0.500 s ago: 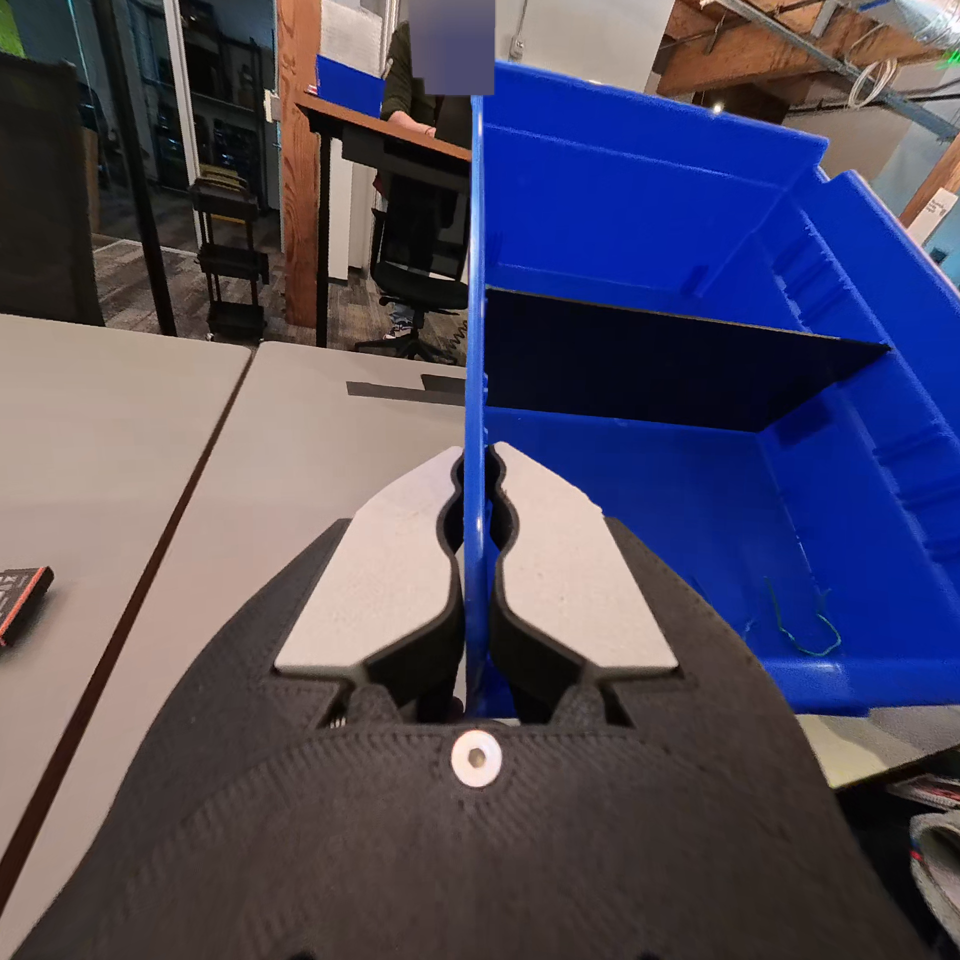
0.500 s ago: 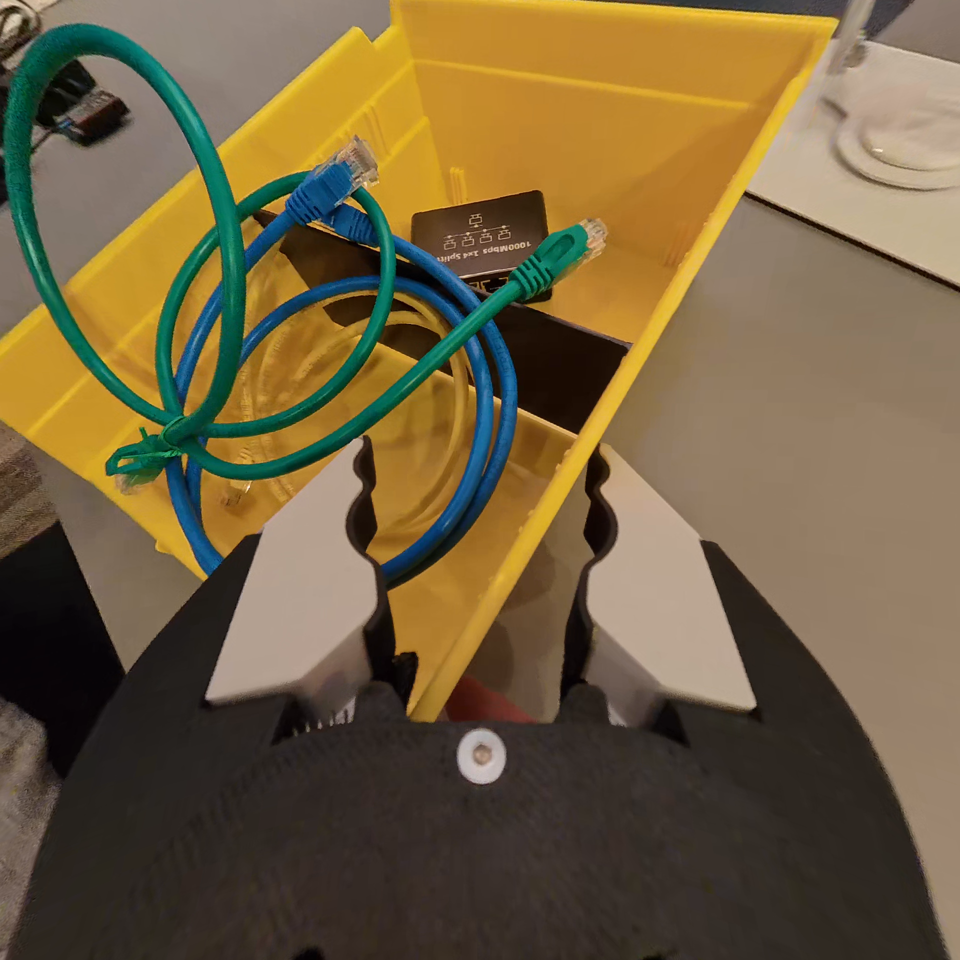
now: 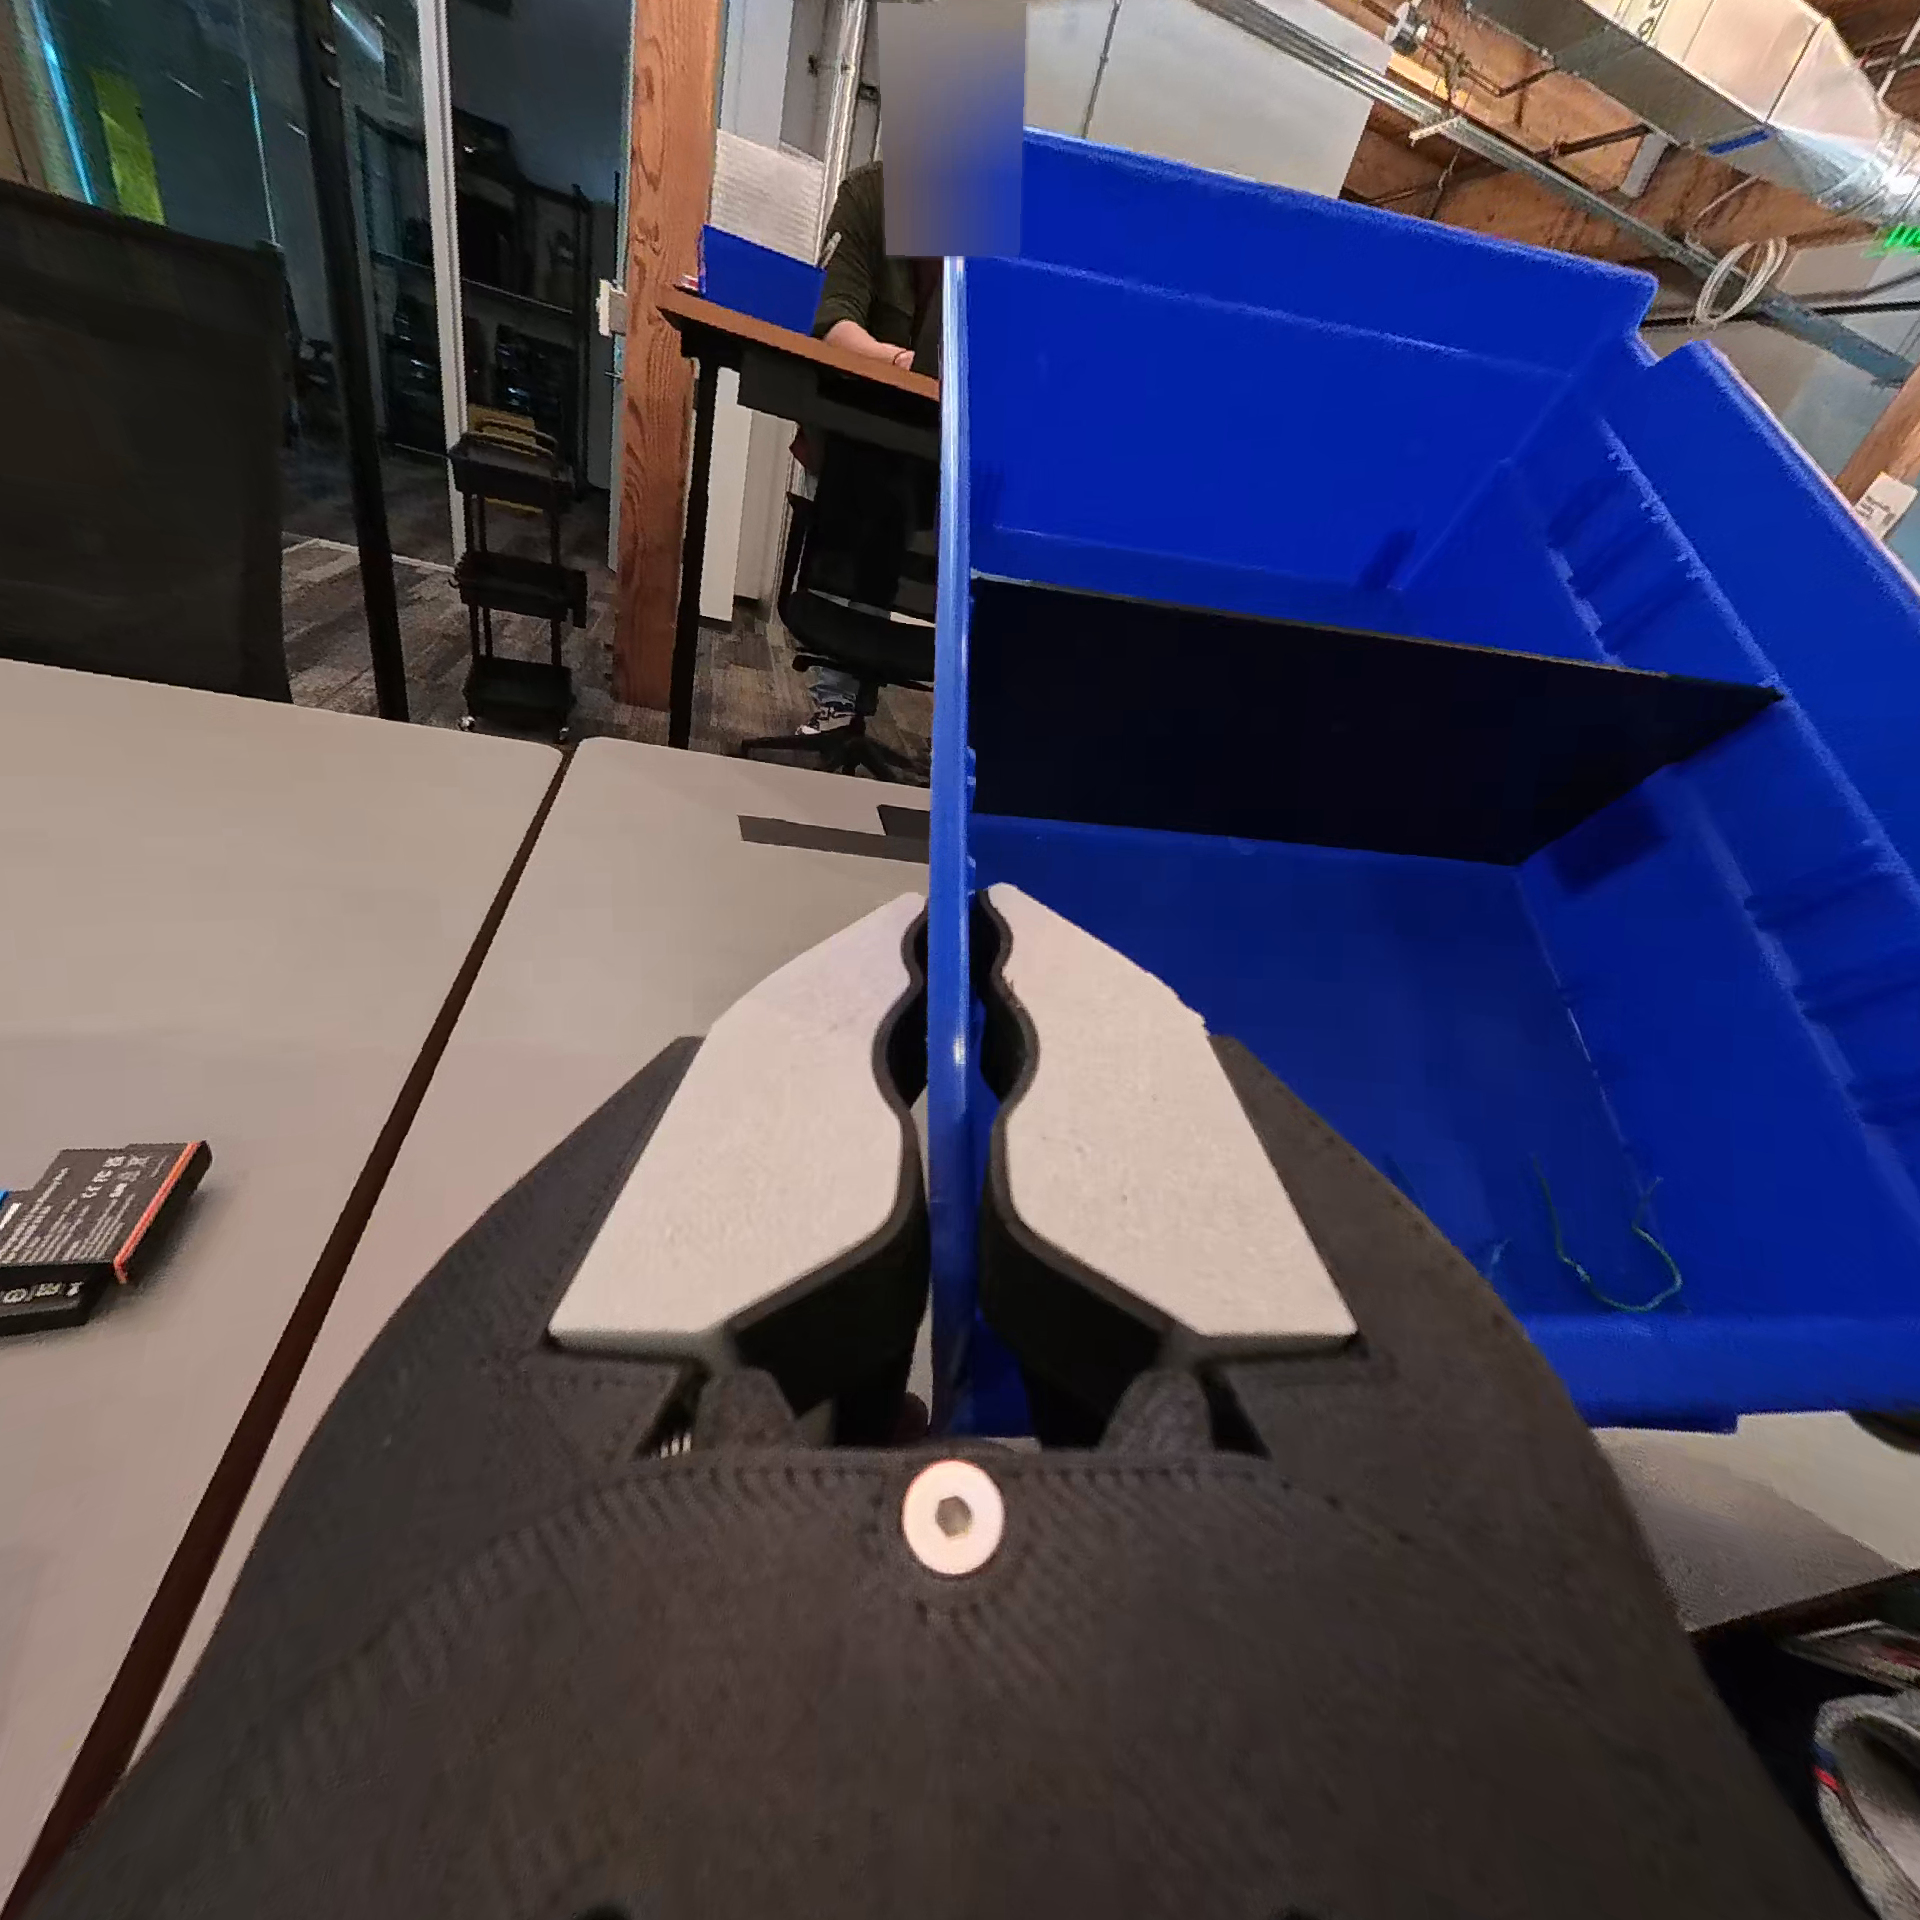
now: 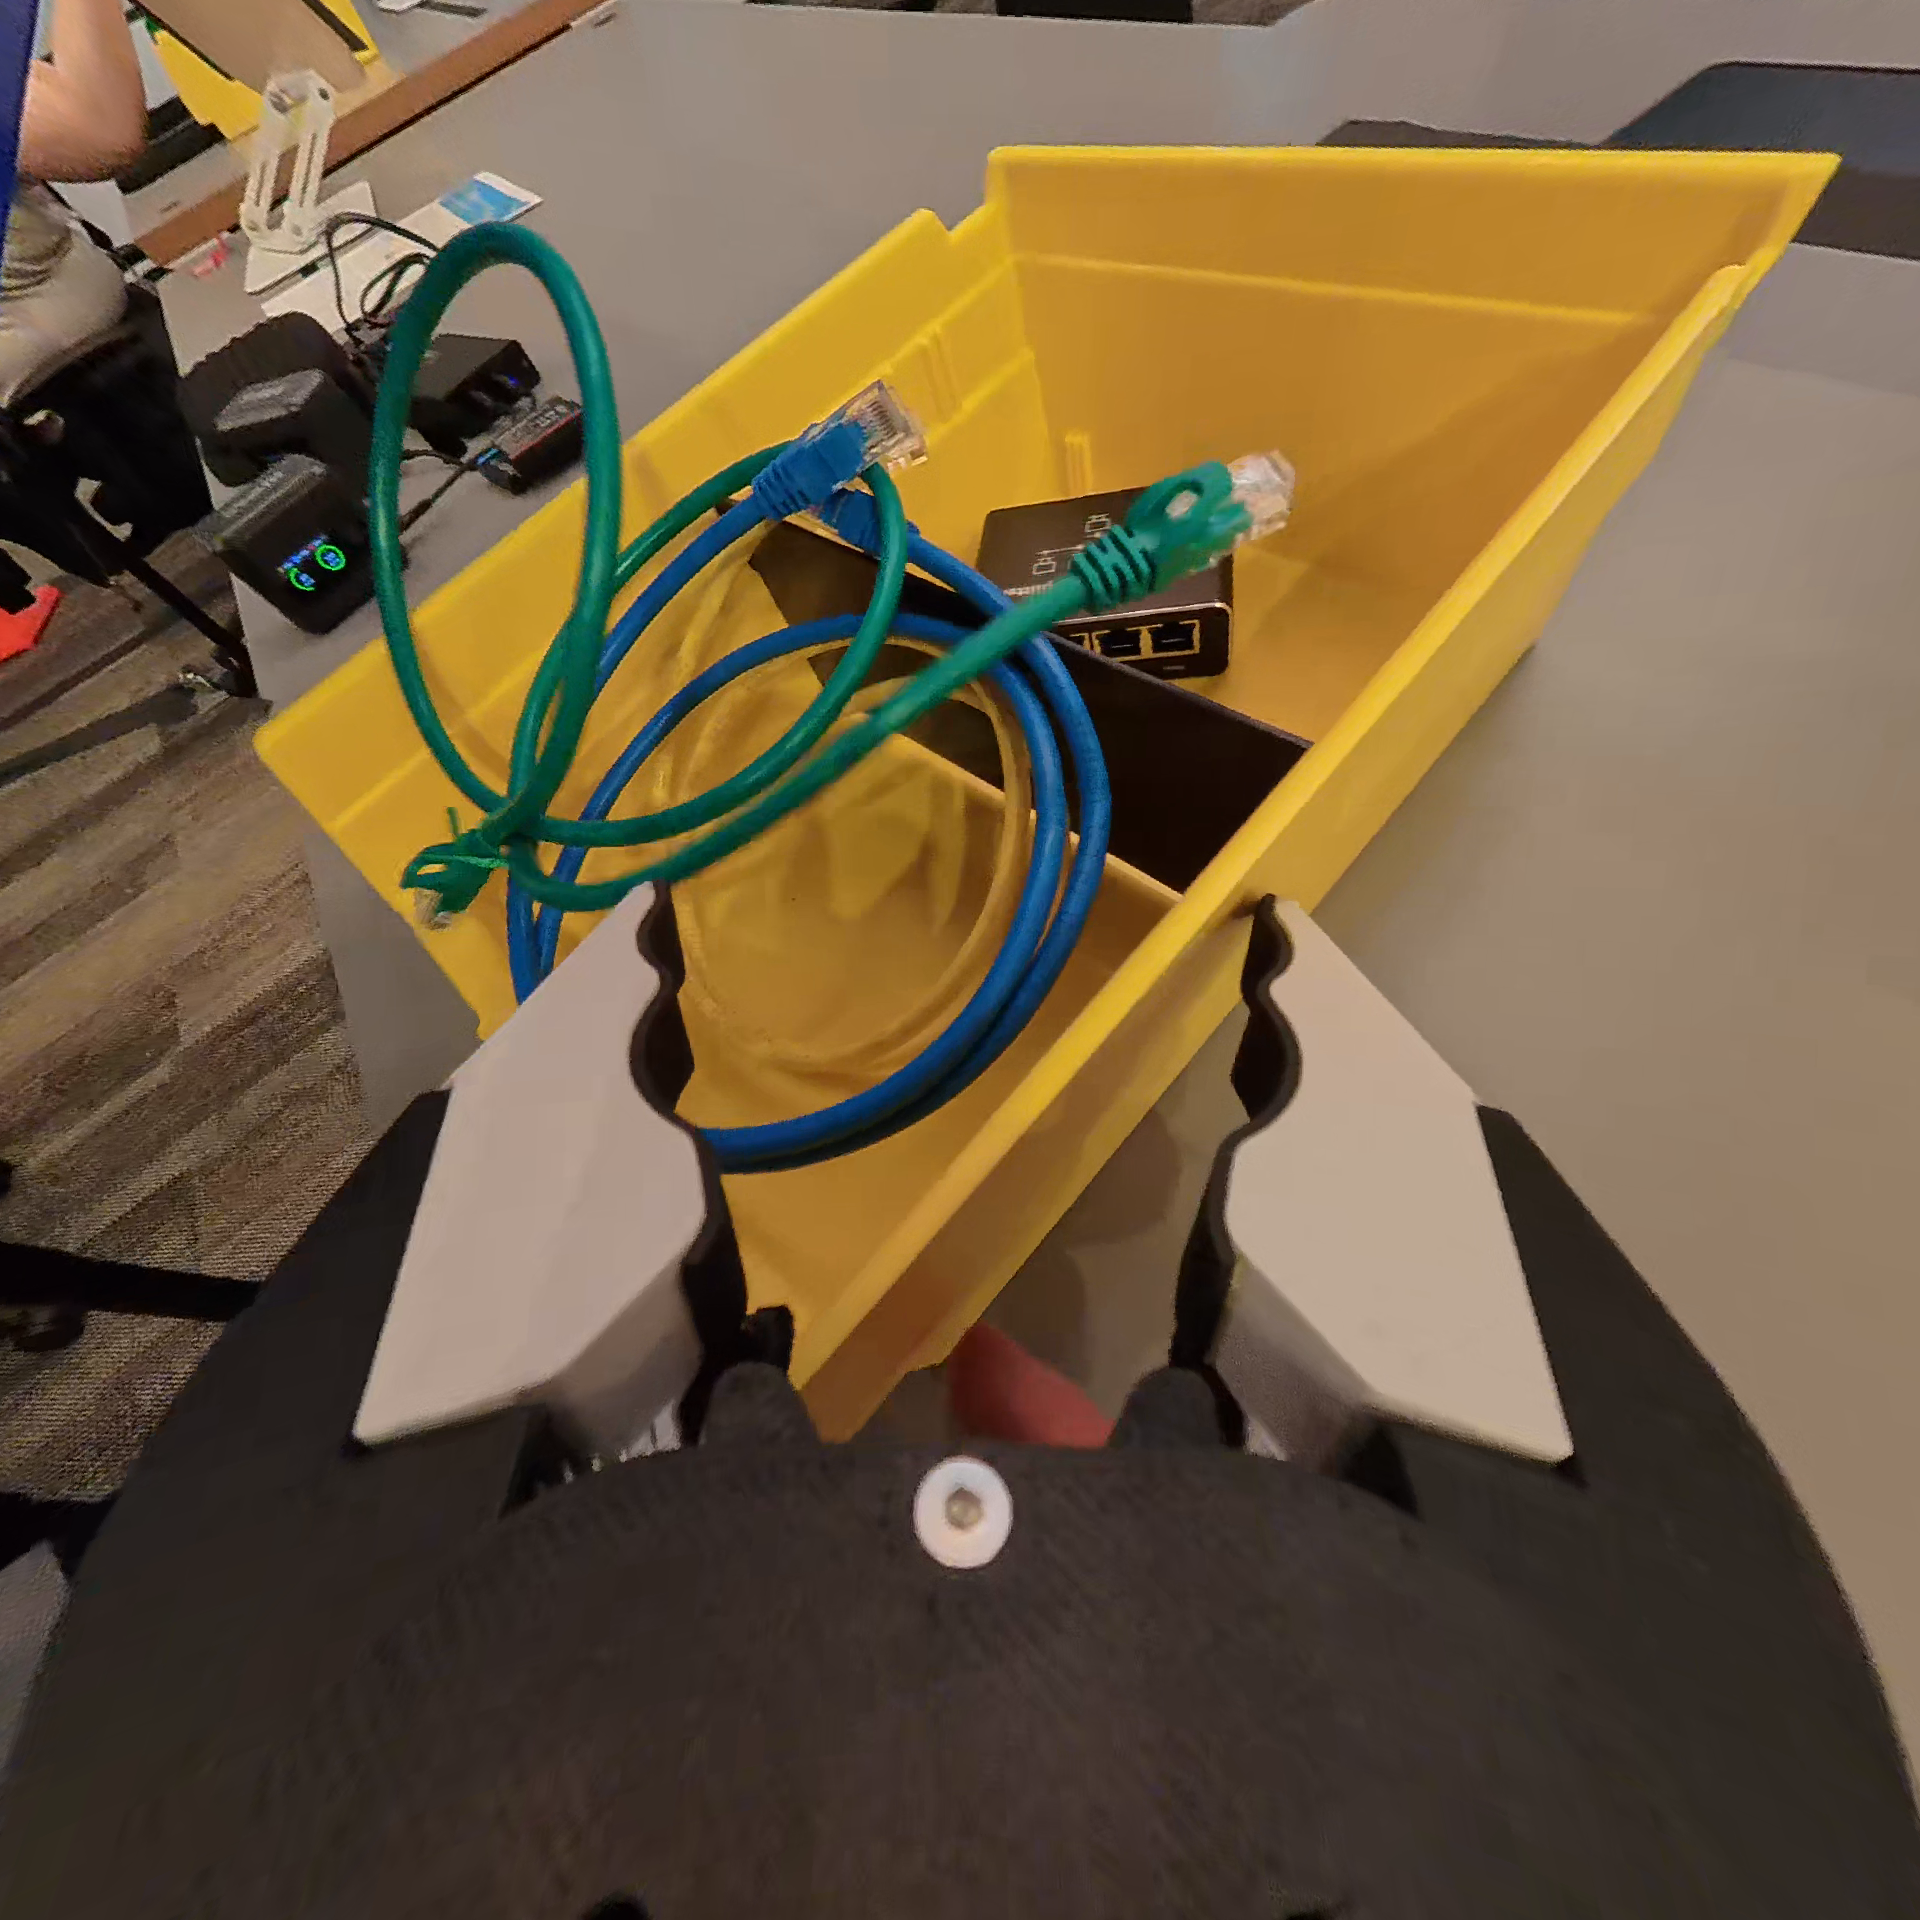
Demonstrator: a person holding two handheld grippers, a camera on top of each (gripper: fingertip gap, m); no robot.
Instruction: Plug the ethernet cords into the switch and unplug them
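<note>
The right gripper [image 4: 961,935] now sits farther back from the yellow bin [image 4: 1455,582], so more of the bin's far wall and the grey table [image 4: 1662,935] beyond it shows. The switch [image 4: 1117,582] now shows its front ports. The blue bin [image 3: 1351,1039] looks slightly more tilted in the left gripper [image 3: 953,904].

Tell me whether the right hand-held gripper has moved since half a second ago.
Yes. The right hand-held gripper has pulled back and tilted up along the yellow bin wall: the bin's far end and the table beyond now show.
</note>
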